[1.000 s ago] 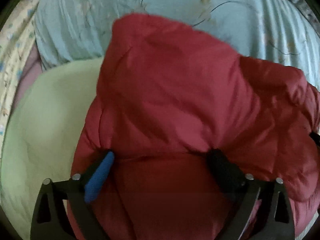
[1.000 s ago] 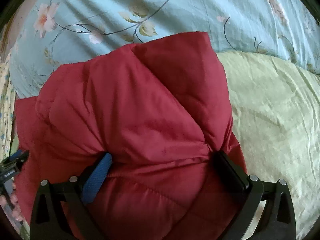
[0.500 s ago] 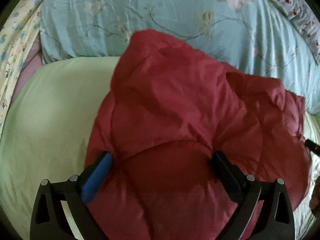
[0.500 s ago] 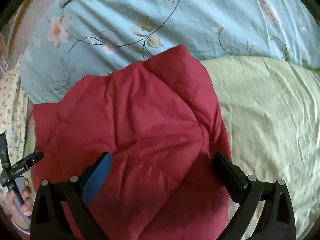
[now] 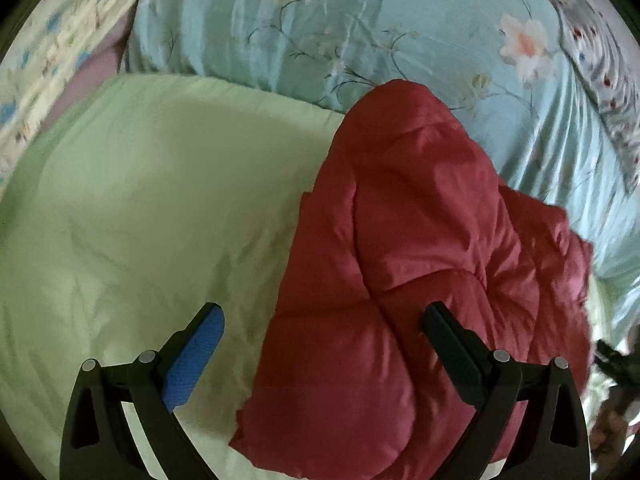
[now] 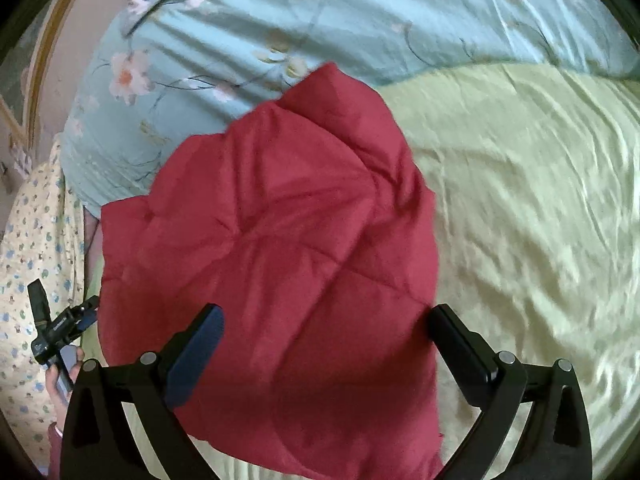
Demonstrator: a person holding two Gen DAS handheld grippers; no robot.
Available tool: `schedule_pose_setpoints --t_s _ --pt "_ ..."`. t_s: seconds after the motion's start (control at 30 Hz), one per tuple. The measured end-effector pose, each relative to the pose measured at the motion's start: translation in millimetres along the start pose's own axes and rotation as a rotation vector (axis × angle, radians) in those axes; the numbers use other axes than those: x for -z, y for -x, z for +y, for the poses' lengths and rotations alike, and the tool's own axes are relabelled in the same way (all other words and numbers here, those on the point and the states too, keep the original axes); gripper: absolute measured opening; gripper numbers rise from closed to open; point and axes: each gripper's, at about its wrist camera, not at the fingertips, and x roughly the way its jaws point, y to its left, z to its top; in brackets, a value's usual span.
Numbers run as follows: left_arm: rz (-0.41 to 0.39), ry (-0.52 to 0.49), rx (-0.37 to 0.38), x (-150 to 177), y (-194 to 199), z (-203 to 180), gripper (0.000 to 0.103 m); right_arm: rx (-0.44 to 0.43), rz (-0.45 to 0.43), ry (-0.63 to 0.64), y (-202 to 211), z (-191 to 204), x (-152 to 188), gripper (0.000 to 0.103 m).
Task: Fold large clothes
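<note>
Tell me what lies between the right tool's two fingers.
In the right wrist view, the padded red quilted jacket fills the gap of the open right tool, lying on the pale green bedsheet; neither finger touches it.

Pale green sheet [image 5: 152, 208] covers the bed, wrinkled. Beyond it lies a light blue floral quilt [image 5: 360, 28], bunched in folds, pink blossoms and thin dark stems printed on it. Cream cloth with small blue flowers [image 5: 52, 52] sits at the far left edge (a pinkish strip beside it). White patterned fabric [image 5: 604, 60] overlaps the quilt at right.
</note>
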Motion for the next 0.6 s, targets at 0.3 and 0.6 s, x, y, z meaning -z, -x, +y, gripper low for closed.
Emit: schedule_pose_setpoints --t_s 0.3,0.6 --pt "0.116 0.117 0.198 8.6 -41.6 29.9 0.103 -0.141 0.112 -0.144 -34.2 -31.6 6.3 0.103" --pt "0.120 0.160 0.295 12.7 -55.3 44.4 0.085 -0.226 0.126 -0.166 -50.4 -26.1 13.1 0.102"
